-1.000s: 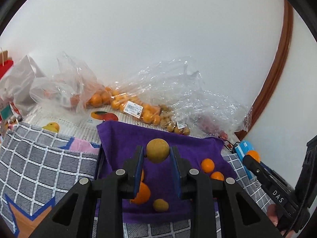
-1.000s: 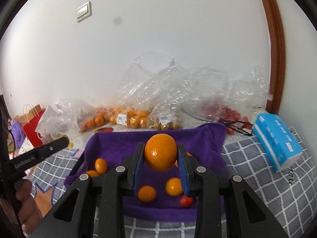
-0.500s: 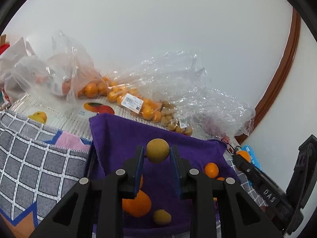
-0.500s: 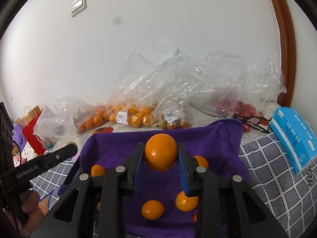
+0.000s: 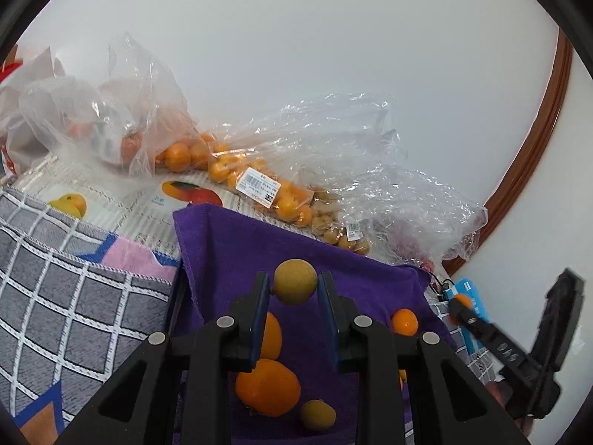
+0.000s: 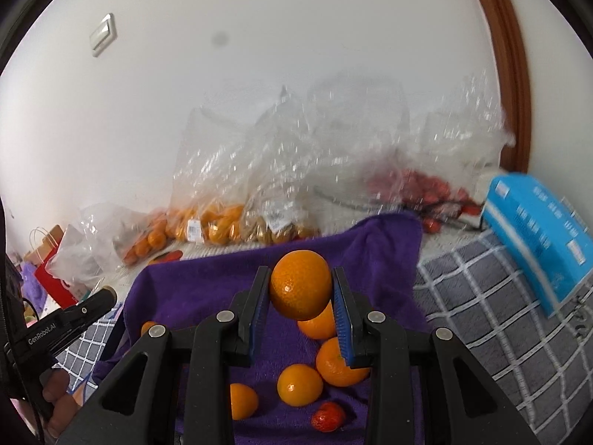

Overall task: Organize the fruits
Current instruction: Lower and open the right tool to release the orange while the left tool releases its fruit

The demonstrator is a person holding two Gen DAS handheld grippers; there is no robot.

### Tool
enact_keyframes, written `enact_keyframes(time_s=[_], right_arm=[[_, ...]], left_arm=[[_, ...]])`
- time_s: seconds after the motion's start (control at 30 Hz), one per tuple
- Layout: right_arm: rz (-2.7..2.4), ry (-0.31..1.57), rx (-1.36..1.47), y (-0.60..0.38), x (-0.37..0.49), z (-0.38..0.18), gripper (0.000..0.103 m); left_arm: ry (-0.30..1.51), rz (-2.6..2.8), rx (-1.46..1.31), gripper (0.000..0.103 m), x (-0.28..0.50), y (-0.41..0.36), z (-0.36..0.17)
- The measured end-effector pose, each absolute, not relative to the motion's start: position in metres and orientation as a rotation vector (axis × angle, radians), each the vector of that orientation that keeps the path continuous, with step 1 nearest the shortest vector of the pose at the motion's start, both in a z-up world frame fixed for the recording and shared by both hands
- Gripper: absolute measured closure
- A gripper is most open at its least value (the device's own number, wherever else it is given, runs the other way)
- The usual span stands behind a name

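My left gripper is shut on a small yellow-green round fruit and holds it above the purple towel. My right gripper is shut on an orange, also above the purple towel. On the towel lie loose oranges, another yellow-green fruit and a red strawberry. The right gripper also shows at the right edge of the left wrist view.
Clear plastic bags of oranges, brown longans and red fruits lie along the back wall. A blue tissue box sits right. A grey checked cloth covers the surface. A red paper bag stands left.
Both grippers moved forward, closer to the bags at the wall, each still holding its fruit. The right wrist view swung and blurred a little.
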State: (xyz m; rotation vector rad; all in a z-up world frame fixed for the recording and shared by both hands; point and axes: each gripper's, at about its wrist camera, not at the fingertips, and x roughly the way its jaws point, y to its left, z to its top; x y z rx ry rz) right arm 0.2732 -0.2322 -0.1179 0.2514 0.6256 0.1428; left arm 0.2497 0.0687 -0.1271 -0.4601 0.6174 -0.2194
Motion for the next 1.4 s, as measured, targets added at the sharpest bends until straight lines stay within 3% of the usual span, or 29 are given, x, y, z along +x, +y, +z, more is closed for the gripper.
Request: enact_keyframes(time_s=[0.47, 1.4], right_arm=[[0.163, 0.759, 0.091, -0.193, 0.286, -0.155, 0.071], [0.155, 0.753, 0.018, -0.185, 0.277, -0.155, 0.067]], left_arm=[[0.655, -0.204, -0.469, 0.078, 0.257, 0.072, -0.139], [0.754, -0.286, -0.285, 0.078, 0.259, 0.025, -0.157]])
